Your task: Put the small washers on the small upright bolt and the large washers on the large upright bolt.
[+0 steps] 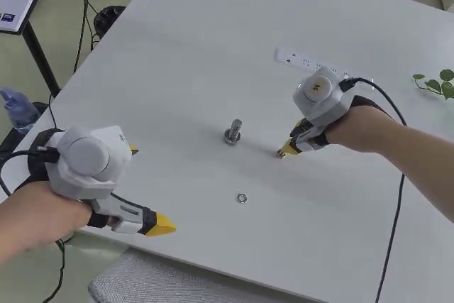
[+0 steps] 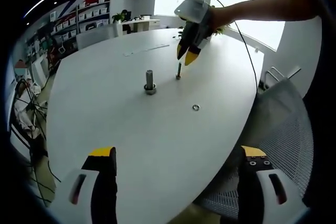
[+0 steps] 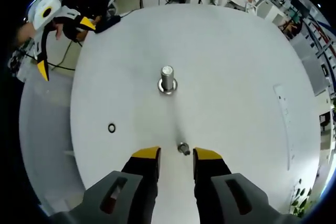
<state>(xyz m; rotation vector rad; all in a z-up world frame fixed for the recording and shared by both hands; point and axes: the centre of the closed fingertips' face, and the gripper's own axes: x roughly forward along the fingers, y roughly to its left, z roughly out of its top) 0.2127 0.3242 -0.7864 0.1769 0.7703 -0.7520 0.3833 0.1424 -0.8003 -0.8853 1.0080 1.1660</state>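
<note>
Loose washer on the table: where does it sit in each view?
Head view: the loose washer lies just below centre, nearer the camera than the large upright bolt.
Left gripper view: loose washer right of centre, below and right of the large upright bolt.
Right gripper view: loose washer left of centre, below and left of the large upright bolt.
Shared landmark: the large upright bolt.

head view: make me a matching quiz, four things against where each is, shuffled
1 large bolt
2 small bolt
3 loose washer
4 left tongs

a right at the tips of the right tongs
b flat on the table, nearer the person than both bolts
c upright mid-table, clear of both tongs
d wide open at the table's near edge

Pairs: 1-c, 2-a, 3-b, 4-d
</note>
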